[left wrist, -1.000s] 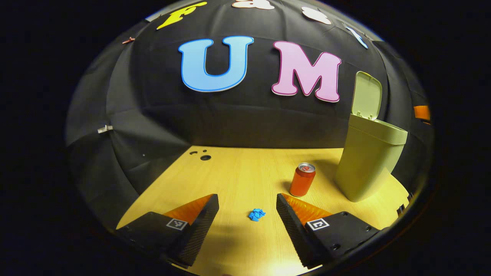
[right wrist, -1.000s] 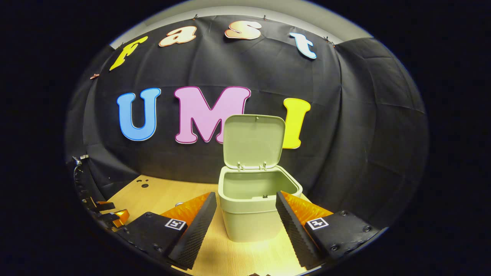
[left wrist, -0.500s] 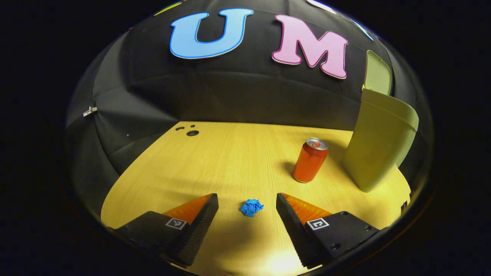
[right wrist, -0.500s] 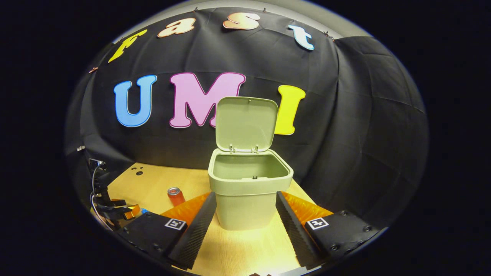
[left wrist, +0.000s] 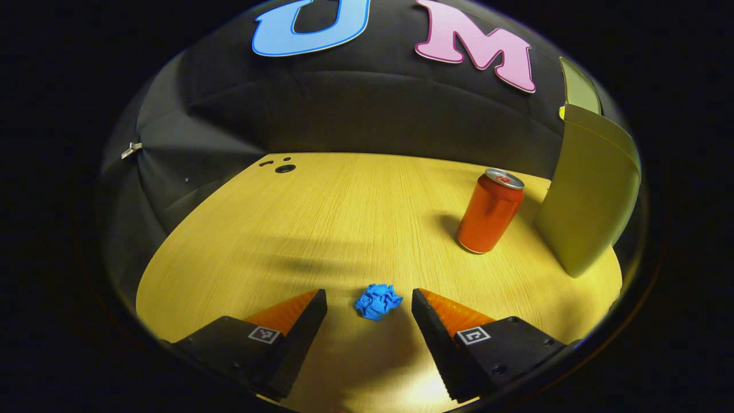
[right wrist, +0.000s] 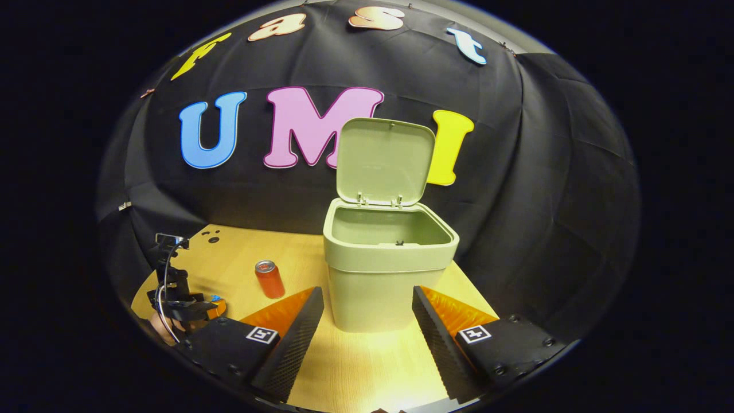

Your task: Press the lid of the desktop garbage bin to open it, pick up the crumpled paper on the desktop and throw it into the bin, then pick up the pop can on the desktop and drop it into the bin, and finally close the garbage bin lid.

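A small blue crumpled paper (left wrist: 378,301) lies on the wooden desktop (left wrist: 321,223), just beyond and between the tips of my open left gripper (left wrist: 369,301), untouched. An orange pop can (left wrist: 489,212) stands upright farther right, beside the pale green bin (left wrist: 590,189). In the right gripper view the bin (right wrist: 389,269) stands with its lid (right wrist: 384,160) raised upright, its inside in view. My right gripper (right wrist: 367,301) is open in front of the bin, holding nothing. The can (right wrist: 270,279) and the left gripper (right wrist: 180,301) show at the left, with a blue speck of paper (right wrist: 216,297) by it.
The black cloth wall closes the desk at the back and left. Small dark holes (left wrist: 284,168) mark the far left corner of the desktop. Open wood lies left of the can.
My left gripper has dropped and moved forward, so the paper now sits close between its tips. The right gripper has drawn back from the bin, bringing the can into its view.
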`<state>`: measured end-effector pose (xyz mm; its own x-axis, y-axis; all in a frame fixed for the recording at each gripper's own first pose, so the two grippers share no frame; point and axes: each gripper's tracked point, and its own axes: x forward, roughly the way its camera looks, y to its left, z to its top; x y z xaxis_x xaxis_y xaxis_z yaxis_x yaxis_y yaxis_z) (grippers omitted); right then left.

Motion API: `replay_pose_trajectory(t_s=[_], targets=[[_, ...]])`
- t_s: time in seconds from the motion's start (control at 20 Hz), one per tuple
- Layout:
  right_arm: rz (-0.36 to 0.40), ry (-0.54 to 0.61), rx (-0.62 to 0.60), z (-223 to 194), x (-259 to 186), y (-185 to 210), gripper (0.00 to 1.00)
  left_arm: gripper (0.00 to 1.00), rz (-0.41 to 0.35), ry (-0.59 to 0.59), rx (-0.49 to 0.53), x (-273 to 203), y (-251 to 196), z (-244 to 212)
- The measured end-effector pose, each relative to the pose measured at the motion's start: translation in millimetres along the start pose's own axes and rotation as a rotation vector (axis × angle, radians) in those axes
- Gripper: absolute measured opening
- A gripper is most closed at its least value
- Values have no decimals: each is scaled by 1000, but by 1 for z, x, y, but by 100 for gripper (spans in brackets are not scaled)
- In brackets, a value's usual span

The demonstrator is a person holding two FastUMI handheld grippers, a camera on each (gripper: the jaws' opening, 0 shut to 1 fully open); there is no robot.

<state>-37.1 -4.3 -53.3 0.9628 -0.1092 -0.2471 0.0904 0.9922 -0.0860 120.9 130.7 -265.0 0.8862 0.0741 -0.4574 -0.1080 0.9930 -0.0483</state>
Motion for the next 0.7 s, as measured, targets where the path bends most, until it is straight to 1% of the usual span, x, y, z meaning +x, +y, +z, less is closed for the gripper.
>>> replay_pose_trajectory(t_s=[0.15,0.2,0.35,0.4,0.55,0.65,0.7], targets=[[27,13,-14,-4,3,8,98,94,-2,7,16,10,-3,-3],[31,16,-21,-6,4,9,98,90,0,17,19,13,-3,-6],[42,27,-25,-9,5,9,98,83,26,13,48,18,0,-7],[43,29,-24,-11,6,8,98,80,28,14,49,17,-2,-8],[44,42,-12,-16,6,5,98,73,20,13,63,19,-6,-9],[47,46,-1,-18,5,4,98,64,22,11,71,20,-11,-10],[50,46,3,-19,4,4,98,53,26,7,72,20,-12,-9]])
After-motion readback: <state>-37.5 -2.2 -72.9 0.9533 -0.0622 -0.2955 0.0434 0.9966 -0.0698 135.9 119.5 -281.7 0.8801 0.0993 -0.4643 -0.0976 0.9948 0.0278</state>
